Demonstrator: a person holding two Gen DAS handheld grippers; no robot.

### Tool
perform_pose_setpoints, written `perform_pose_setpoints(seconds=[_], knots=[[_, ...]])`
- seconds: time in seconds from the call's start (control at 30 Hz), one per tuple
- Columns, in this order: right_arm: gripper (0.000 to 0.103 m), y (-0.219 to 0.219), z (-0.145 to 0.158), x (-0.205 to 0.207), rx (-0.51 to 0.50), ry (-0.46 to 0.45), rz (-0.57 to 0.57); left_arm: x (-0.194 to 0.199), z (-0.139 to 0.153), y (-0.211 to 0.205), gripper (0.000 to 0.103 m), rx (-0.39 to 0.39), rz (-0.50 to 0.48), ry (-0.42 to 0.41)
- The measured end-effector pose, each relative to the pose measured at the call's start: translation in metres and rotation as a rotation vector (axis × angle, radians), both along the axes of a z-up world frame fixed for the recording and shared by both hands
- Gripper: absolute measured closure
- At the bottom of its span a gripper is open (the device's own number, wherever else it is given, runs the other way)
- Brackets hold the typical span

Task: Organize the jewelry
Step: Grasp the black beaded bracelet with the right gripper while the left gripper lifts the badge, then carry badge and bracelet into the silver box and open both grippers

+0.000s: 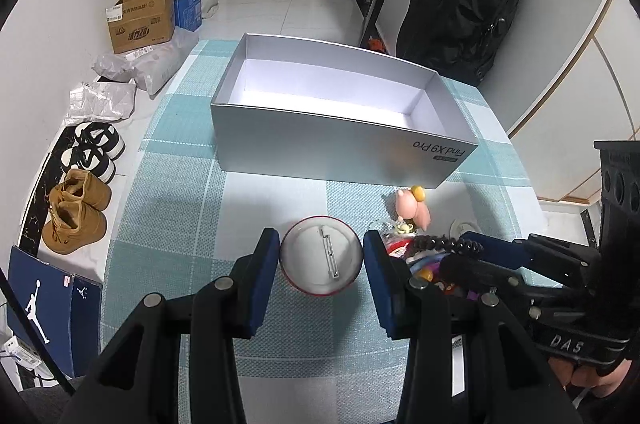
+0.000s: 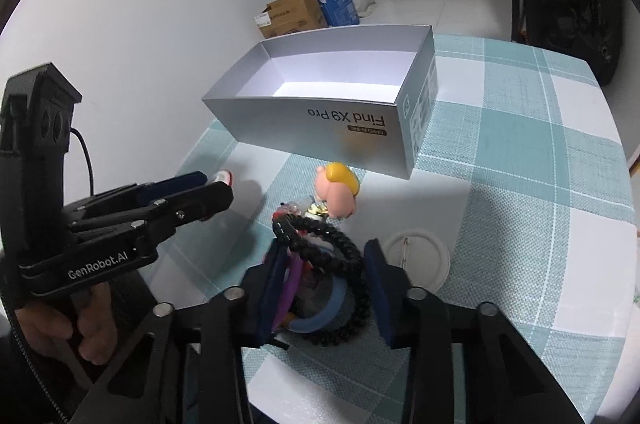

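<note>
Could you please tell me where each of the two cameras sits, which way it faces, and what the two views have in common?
Left wrist: on the left gripper, looking down along its fingers, which close on a round pin badge; the right gripper and a hand show at right.
Right wrist: on the right gripper, looking down at a black beaded bracelet in a pile of trinkets; the left gripper and a hand show at left.
Shared: the open grey box, pink figurine, checked tablecloth.

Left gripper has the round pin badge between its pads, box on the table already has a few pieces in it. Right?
Not quite. The box is empty: the left wrist view shows only its bare white floor. The rest holds: the left gripper has the round pin badge between its pads.
</note>
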State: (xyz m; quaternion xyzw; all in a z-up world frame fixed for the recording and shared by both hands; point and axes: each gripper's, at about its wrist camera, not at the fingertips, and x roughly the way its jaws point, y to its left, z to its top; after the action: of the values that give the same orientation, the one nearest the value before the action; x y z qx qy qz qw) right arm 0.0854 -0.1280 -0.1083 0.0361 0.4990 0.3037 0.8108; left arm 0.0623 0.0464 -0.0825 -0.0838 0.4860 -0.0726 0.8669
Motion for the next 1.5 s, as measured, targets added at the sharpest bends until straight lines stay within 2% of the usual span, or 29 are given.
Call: perform_pose_setpoints(seconds=[0.07, 0.33, 0.43, 0.6, 0.77, 1.03, 1.2, 1.33, 1.5], knots=[[0.077, -0.002, 0.0, 0.001, 0.016, 0.005, -0.007, -0.001, 0.0, 0.0, 0.066, -0.001, 0.0, 0.001], [0.077, -0.011, -0.001, 0.007, 0.103, 0.066, -0.038, 0.0, -0.001, 0.001, 0.066, -0.01, 0.009, 0.011], [0.077, -0.011, 0.003, 0.007, 0.12, 0.055, -0.034, 0.0, -0.001, 0.0, 0.066, -0.011, 0.008, 0.013], [0.09, -0.011, 0.011, 0.005, 0.147, 0.033, -0.026, 0.0, 0.0, 0.003, 0.066, -0.014, 0.014, 0.007], [0.095, -0.013, 0.013, 0.006, 0.183, 0.035, -0.026, 0.0, 0.002, 0.004, 0.066, -0.033, 0.019, 0.005], [0.095, -0.017, 0.021, 0.004, 0.24, 0.024, -0.026, -0.002, 0.016, 0.002, 0.066, -0.062, 0.019, -0.042], [0.095, -0.024, 0.038, 0.007, 0.31, -0.001, -0.04, -0.002, 0.031, 0.005, 0.066, -0.137, 0.02, -0.09], [0.095, -0.029, 0.062, 0.021, 0.356, -0.049, -0.046, 0.007, 0.043, 0.003, 0.066, -0.124, 0.014, -0.12], [0.095, -0.025, 0.067, 0.042, 0.358, -0.058, -0.055, 0.031, 0.048, 0.006, 0.066, -0.135, 0.009, -0.129]])
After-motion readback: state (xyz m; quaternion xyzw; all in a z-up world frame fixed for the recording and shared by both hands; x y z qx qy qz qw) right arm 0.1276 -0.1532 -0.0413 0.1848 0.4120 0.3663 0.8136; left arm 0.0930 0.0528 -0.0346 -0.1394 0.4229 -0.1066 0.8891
